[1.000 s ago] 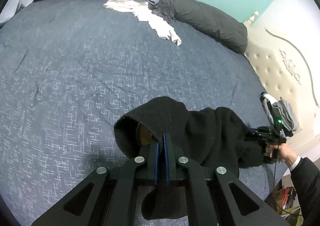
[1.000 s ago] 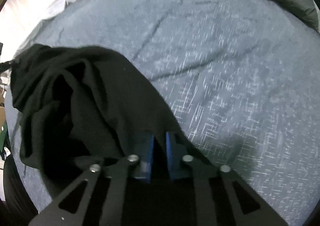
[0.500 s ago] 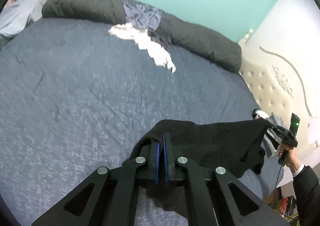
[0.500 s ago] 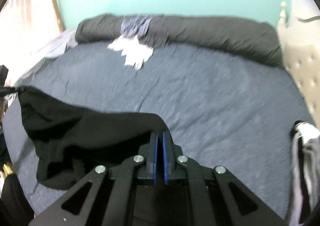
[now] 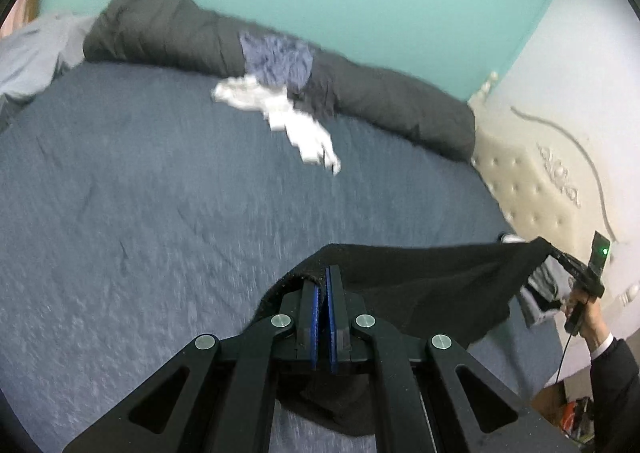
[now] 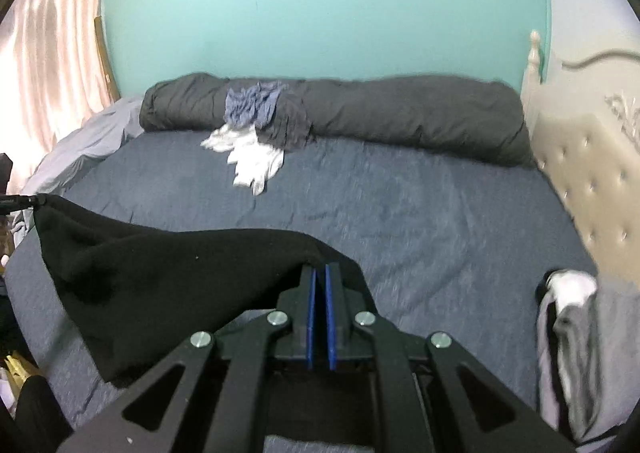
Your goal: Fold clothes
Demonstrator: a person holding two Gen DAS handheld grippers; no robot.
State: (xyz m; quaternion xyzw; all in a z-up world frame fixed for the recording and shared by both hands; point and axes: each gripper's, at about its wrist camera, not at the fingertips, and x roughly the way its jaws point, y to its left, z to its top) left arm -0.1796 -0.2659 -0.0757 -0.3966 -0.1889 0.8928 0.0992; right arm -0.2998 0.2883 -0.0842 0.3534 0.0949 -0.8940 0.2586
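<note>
Left wrist view: black garment (image 5: 420, 277) is fuzzy, dark and limp, stretched in a taut top edge from the left gripper (image 5: 322, 285) out to the right gripper (image 5: 554, 249) at far right, its body sagging below over the blue bedspread (image 5: 160, 213). Left gripper pads are pressed together on the garment's near corner. A hand (image 5: 582, 305) holds the right tool. No containers here; a white garment (image 5: 288, 121) and a blue-grey garment (image 5: 276, 61) lie far off against the rolled dark duvet (image 5: 400, 101).

Right wrist view: right gripper (image 6: 319, 281) is clamped on the garment's (image 6: 168, 269) other corner; cloth runs left to the left gripper (image 6: 24, 201). Grey clothes (image 6: 576, 333) sit at near right.

Against a second ago: the garment was bunched low on the bed; now it is lifted and pulled wide.
</note>
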